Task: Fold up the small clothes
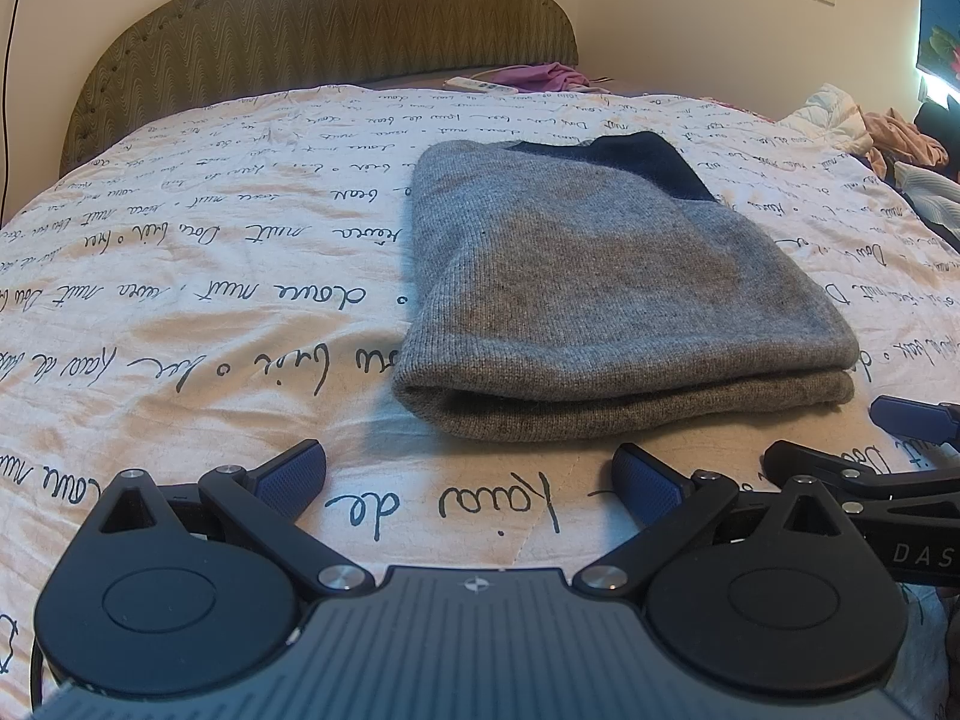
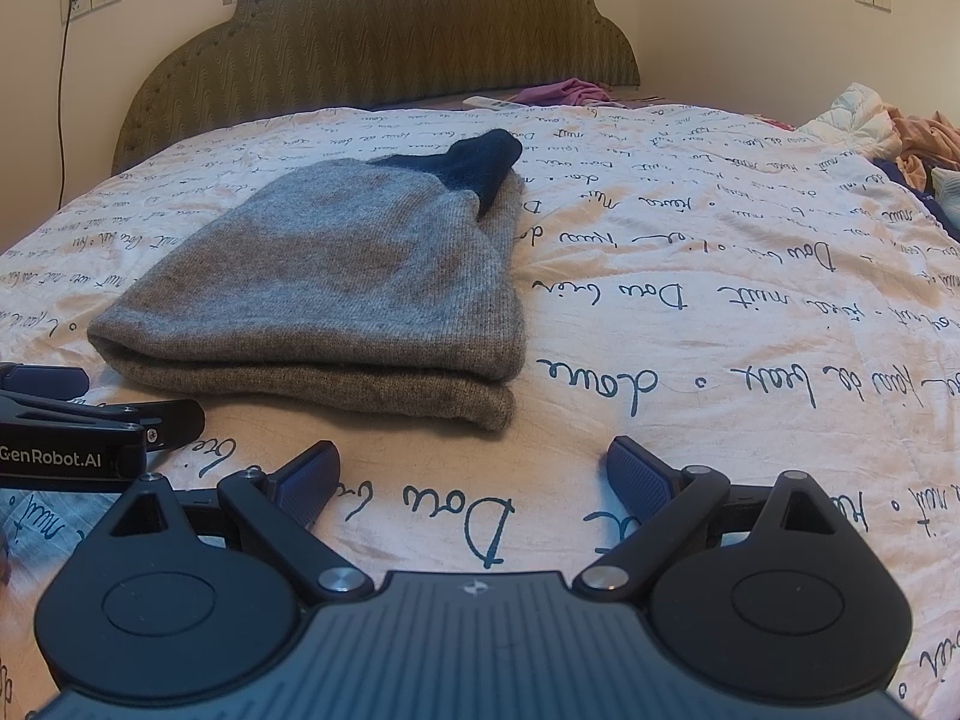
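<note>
Sweater (image 1: 576,276): grey knit, folded into a thick flat bundle on the bed, a dark navy part showing at its far end; it lies ahead of both hand-held grippers, touching neither.
Fold edge: the rounded, doubled edge faces the hand-held grippers, two layers stacked.
Left hand-held gripper (image 1: 471,480): blue-padded fingers spread wide, nothing between them, low over the sheet; the sweater sits just ahead and slightly right of it.
Left view, right edge: part of the right hand-held gripper shows beside the left one, near the sweater's near right corner.
Right hand-held gripper (image 2: 471,474): fingers spread wide, holding nothing, low over the sheet; the sweater (image 2: 336,288) sits ahead and to its left.
Right view, left edge: part of the left hand-held gripper shows, lettered "GenRobot.AI", just beside the sweater's near left corner.
Sheet (image 1: 210,300): cream, printed with dark handwriting, lightly wrinkled, beneath both hand-held grippers.
Headboard (image 1: 324,18): olive zigzag fabric with a scalloped top, far ahead past the sweater.
Far ahead on the bed: a white remote (image 1: 480,85) and a purple cloth (image 1: 552,75) near the headboard.
Right of both hand-held grippers: a heap of clothes (image 2: 888,132) at the bed's edge, well apart from the sweater.
</note>
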